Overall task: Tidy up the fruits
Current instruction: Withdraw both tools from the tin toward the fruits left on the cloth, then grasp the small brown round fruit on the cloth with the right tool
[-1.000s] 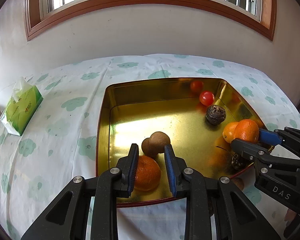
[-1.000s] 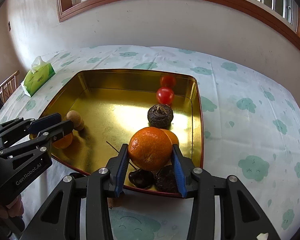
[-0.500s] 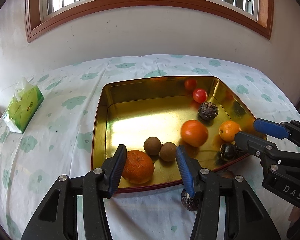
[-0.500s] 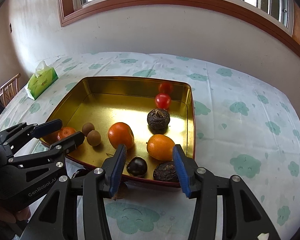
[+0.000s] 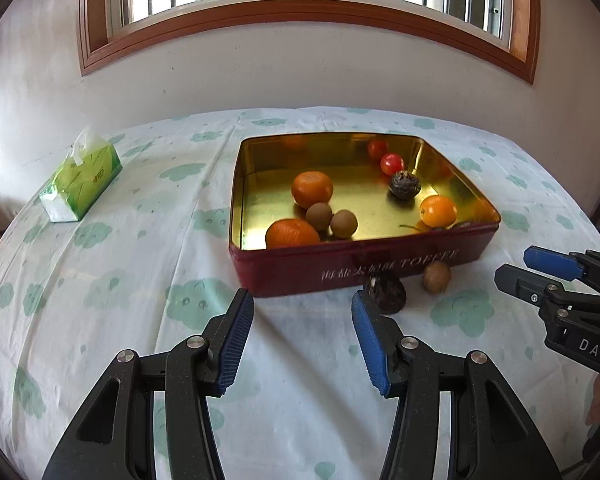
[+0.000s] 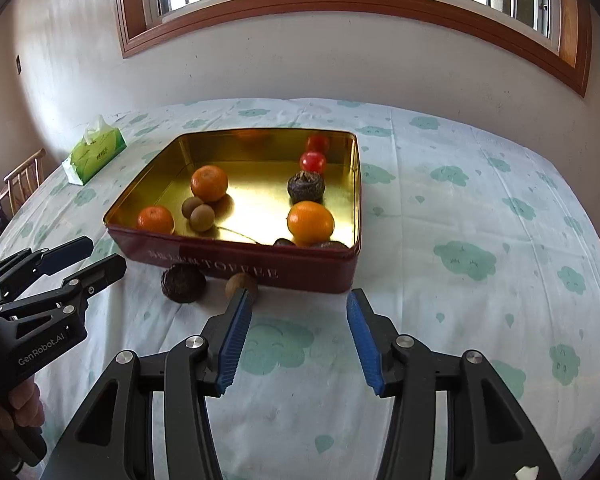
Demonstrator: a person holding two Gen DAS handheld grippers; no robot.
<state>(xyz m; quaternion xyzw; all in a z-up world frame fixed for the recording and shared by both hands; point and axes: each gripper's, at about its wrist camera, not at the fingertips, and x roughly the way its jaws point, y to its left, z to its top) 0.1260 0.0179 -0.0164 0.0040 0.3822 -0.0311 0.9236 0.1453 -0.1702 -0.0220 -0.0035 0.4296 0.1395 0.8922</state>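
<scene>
A red tin with a gold inside [image 5: 360, 270] [image 6: 260, 268] holds oranges [image 5: 312, 189] [image 6: 310, 223], two small brown fruits [image 5: 343, 223] [image 6: 202, 217], a red tomato [image 5: 392, 163] [image 6: 313, 161] and a dark wrinkled fruit [image 5: 405, 185] [image 6: 305, 187]. On the cloth in front of the tin lie a dark wrinkled fruit [image 5: 388, 296] [image 6: 183, 282] and a small brown fruit [image 5: 436, 277] [image 6: 240, 282]. My left gripper [image 5: 302, 332] [image 6: 88, 258] is open and empty before the tin. My right gripper [image 6: 298, 330] [image 5: 528, 266] is open and empty too.
A green tissue pack [image 5: 80, 186] [image 6: 96, 155] lies at the left on the cloud-patterned tablecloth [image 5: 112, 280]. A wall with a wooden-framed window stands behind the table. A wooden chair [image 6: 20, 180] stands at the far left.
Both grippers let go of their oranges in the tin, opened, and pulled back and lower, away from the tin. The two fruits on the cloth came into view.
</scene>
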